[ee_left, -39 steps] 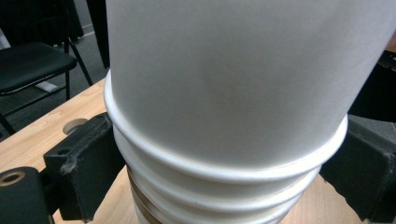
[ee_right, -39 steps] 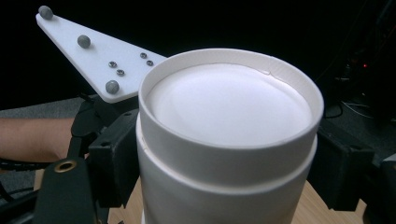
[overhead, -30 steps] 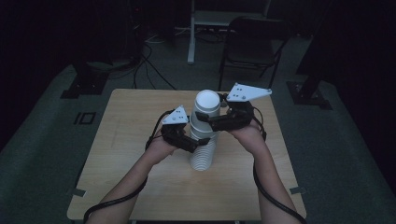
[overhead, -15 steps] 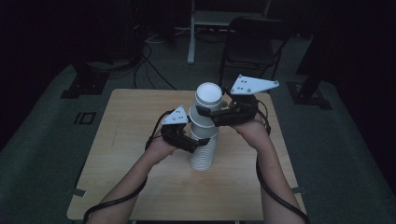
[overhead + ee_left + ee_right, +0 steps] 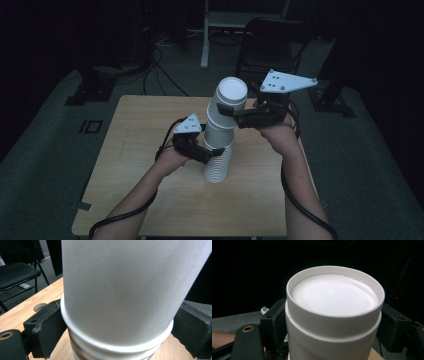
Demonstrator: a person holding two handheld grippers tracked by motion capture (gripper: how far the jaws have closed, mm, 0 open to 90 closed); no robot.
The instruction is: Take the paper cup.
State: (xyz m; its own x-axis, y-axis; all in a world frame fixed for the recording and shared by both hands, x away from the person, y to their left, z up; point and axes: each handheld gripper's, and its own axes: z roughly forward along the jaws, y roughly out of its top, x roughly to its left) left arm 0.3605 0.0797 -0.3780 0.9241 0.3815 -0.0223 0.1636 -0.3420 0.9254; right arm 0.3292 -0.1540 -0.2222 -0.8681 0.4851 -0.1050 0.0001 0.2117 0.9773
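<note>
Right gripper [image 5: 231, 114] clamped on top cups [image 5: 227, 107], lifted higher than before, partly drawn out of stack [image 5: 218, 167]. Left gripper [image 5: 212, 155] clamped on stack, unmoved, mid-table [image 5: 130, 150].

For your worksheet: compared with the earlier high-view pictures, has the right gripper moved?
Yes. The right gripper, clamped on the top paper cups, has risen, nearer the black chair behind the table.

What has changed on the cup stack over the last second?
The right hand-held gripper has risen, drawing the upper cups up off the lower stack. The left hand-held gripper kept its clamp on that stack, which has not moved on the table.
</note>
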